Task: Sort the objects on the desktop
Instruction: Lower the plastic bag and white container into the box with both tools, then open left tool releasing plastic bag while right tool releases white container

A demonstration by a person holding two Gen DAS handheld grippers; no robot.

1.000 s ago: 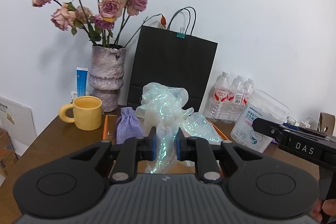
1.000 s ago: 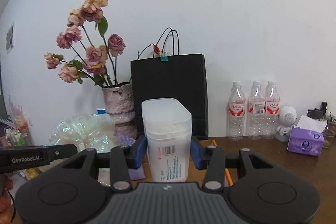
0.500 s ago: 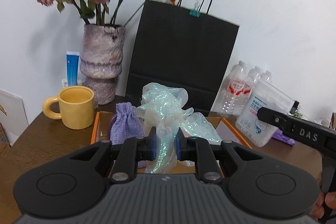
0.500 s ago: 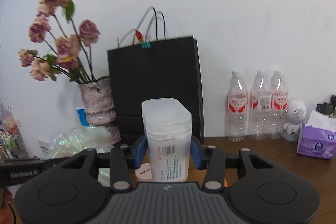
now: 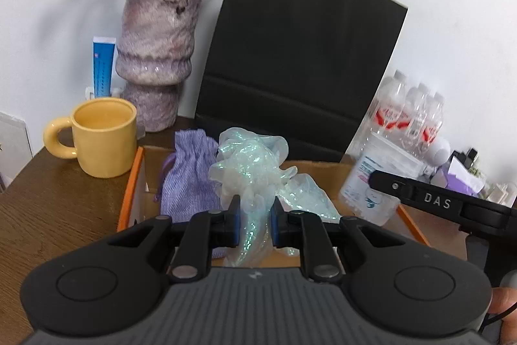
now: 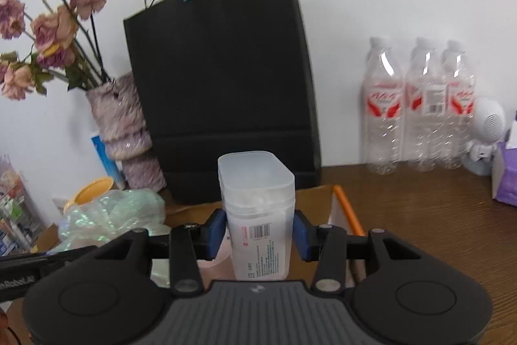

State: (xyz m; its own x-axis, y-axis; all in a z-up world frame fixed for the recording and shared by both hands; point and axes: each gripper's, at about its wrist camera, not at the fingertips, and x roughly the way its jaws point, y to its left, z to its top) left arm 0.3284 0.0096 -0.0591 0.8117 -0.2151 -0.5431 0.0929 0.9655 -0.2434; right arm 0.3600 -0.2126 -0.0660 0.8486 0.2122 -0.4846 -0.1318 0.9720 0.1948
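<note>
Your left wrist view alone shows the purple drawstring pouch (image 5: 190, 180) lying in the orange-edged cardboard box (image 5: 129, 183), ahead and left of the left jaws, and the full yellow mug (image 5: 100, 136) on the desk (image 5: 48, 209) beyond the box's left edge. Your right wrist view alone shows the box's right orange edge (image 6: 347, 209), ahead and right of the right jaws, the three water bottles (image 6: 423, 105) unobstructed against the wall further right, and the barcode face of the container. The black paper bag (image 5: 297, 67) stands beyond both jaws in each view.

Your left gripper (image 5: 253, 223) is clenched on the iridescent plastic film (image 5: 252, 183): a twisted neck of it sits pinched between the jaws, the crumpled bulk billowing above and ahead of them over the box.

Your right gripper (image 6: 258, 230) is grasping the translucent plastic container (image 6: 258, 215): it stands upright between the jaws, both blue pads pressed to its sides, its lid well above them. Whether its base touches the box cannot be told.
</note>
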